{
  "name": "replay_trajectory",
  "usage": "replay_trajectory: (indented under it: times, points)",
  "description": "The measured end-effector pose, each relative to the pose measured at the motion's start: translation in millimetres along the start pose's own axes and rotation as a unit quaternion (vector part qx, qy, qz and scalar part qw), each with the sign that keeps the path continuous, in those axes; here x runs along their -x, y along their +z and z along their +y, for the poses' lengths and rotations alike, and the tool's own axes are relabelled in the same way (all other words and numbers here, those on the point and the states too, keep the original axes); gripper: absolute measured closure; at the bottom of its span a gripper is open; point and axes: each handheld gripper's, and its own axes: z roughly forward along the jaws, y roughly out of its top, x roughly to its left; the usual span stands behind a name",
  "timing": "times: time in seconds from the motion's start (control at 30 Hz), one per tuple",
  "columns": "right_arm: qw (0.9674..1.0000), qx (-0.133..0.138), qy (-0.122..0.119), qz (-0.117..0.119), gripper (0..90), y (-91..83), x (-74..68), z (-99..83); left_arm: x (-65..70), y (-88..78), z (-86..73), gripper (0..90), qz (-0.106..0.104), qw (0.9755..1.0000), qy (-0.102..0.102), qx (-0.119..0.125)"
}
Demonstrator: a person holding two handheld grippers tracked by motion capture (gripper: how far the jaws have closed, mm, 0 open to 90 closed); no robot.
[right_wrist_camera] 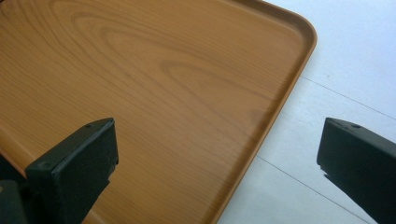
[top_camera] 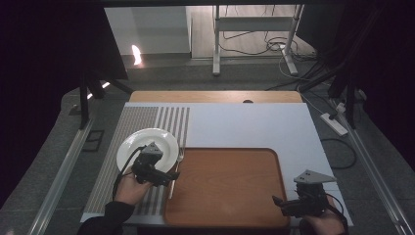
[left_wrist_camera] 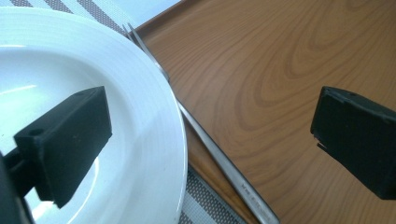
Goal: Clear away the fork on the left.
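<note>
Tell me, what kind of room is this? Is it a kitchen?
Probably not a kitchen. It looks like a lab or studio set up for recording: dark curtains hang around the table, loose cables lie on the floor, and the plate, fork and wooden tray look staged.

From my feed the room's pretty dim, with dark curtains [top_camera: 44,73] on both sides. Grey carpet floor [top_camera: 63,122] around the worktop [top_camera: 254,125], wood flooring farther back. A white metal stand [top_camera: 254,29] sits behind, with cables [top_camera: 274,46] tangled at its feet, and a power strip [top_camera: 334,124] lies to the right.
</note>
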Motion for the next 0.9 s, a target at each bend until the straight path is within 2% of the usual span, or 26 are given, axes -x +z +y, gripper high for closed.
replay_trajectory:
  times: [0.23, 0.67, 0.9]
  points:
    - [1.0, -0.001, 0.0, 0.0, 0.0, 0.1, 0.0, 0.1, -3.7, -7.2, -7.7, 0.0, -0.011, 0.9999, -0.011, 0.005]
    - [1.0, -0.001, 0.001, 0.0, 0.0, 0.1, 0.1, 0.1, -13.9, -25.0, -27.0, 0.0, 0.008, 0.9994, -0.034, 0.005]
    - [1.0, -0.001, 0.002, -0.001, 0.0, 0.1, 0.2, 0.1, -17.1, -35.3, -38.4, 0.0, 0.011, 0.9986, -0.05, 0.016]
